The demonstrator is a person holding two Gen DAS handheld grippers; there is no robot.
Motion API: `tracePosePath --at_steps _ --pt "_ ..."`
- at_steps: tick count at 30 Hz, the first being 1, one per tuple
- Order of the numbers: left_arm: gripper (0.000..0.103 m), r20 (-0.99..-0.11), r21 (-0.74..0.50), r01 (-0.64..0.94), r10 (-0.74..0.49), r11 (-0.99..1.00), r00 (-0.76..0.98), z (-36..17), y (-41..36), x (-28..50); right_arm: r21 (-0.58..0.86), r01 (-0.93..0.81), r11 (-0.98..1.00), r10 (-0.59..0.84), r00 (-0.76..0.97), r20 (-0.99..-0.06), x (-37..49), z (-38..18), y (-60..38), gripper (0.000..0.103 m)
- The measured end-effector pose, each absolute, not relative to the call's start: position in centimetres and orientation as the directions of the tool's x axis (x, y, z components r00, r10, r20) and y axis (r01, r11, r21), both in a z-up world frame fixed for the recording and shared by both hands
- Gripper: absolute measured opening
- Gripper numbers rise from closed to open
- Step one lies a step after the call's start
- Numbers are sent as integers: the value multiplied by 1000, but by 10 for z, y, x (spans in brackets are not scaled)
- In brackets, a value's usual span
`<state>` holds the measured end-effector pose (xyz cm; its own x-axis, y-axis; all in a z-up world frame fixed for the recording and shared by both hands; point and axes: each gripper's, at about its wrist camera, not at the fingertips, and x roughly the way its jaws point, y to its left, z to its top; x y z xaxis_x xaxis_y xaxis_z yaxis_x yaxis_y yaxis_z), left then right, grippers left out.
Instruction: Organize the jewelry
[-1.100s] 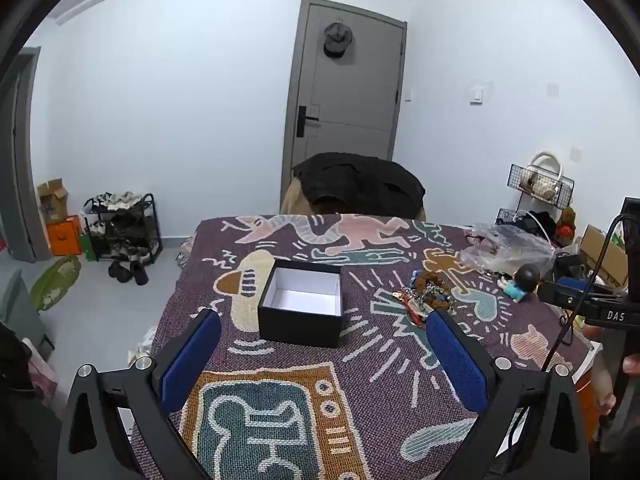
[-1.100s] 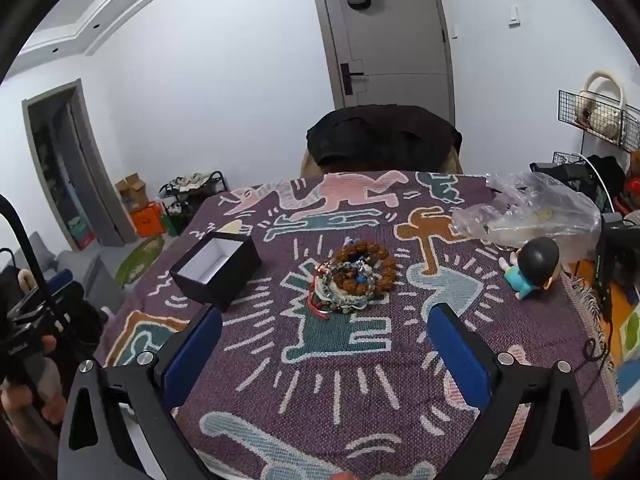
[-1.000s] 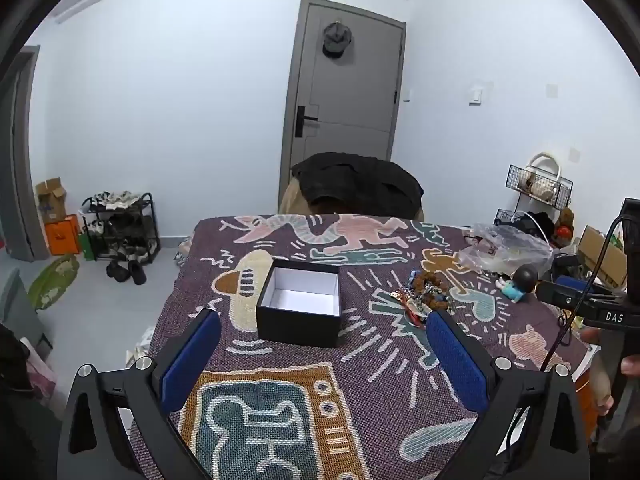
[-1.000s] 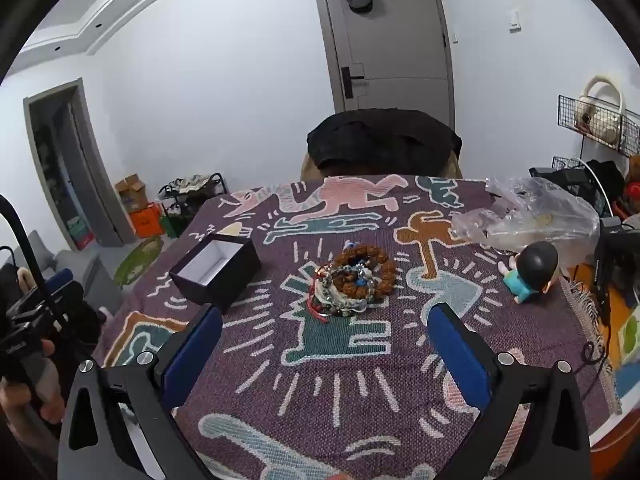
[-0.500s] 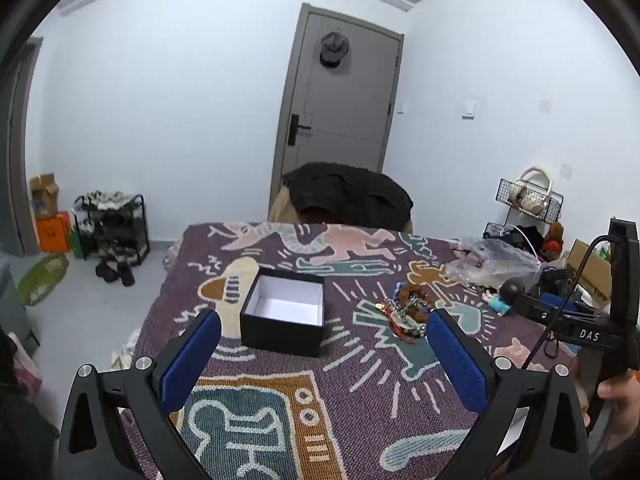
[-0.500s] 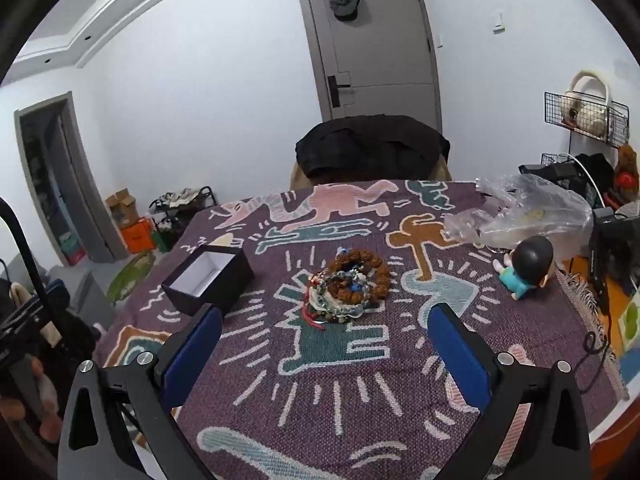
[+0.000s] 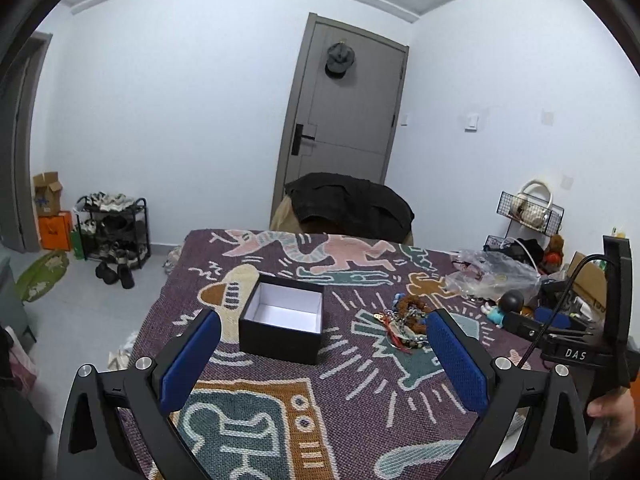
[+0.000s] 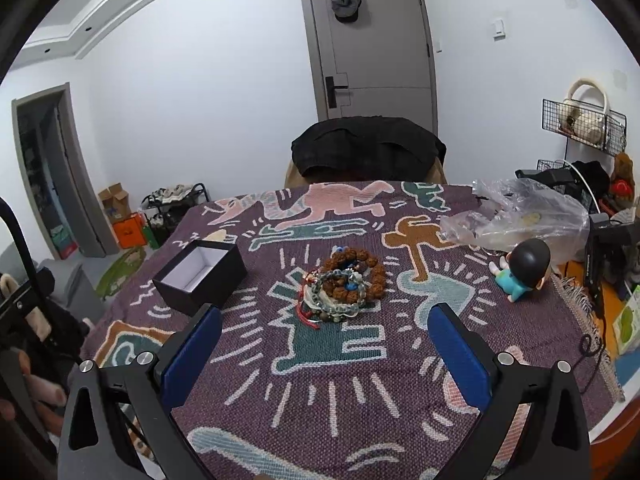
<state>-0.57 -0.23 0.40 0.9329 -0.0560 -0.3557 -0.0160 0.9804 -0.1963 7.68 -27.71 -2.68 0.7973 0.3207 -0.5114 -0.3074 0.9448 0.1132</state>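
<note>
A black box with a white inside (image 7: 282,328) stands open and empty on the patterned table cloth (image 7: 256,424); it also shows in the right wrist view (image 8: 200,276). A pile of bead bracelets and chains (image 8: 344,284) lies to its right, also seen in the left wrist view (image 7: 404,326). My left gripper (image 7: 322,354) is open and empty, held above the table's near side, in front of the box. My right gripper (image 8: 324,346) is open and empty, held above the cloth just in front of the pile.
A clear plastic bag (image 8: 520,216) and a small doll figure (image 8: 520,268) lie at the table's right. A chair with a black jacket (image 8: 368,152) stands at the far edge. A shoe rack (image 7: 114,226) stands by the left wall.
Both grippers have risen and tilted a little, so the table sits lower in both views. The box and the jewelry pile have not moved. Both grippers stay open.
</note>
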Motion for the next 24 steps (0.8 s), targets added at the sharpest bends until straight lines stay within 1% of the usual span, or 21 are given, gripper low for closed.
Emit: tracePosePath --at_steps 7,13,24 --pt "102 -391 -225 -34 -59 974 919 2 1 -2 128 -315 941 334 789 -515 78 -27 -278 103" --pt "102 -397 -185 -53 -25 981 917 1 0 -3 132 -308 942 330 790 -517 78 -27 -279 103" --pt "103 -407 -147 -42 -21 988 913 1 -5 -2 120 -316 941 330 786 -523 78 -28 -277 103"
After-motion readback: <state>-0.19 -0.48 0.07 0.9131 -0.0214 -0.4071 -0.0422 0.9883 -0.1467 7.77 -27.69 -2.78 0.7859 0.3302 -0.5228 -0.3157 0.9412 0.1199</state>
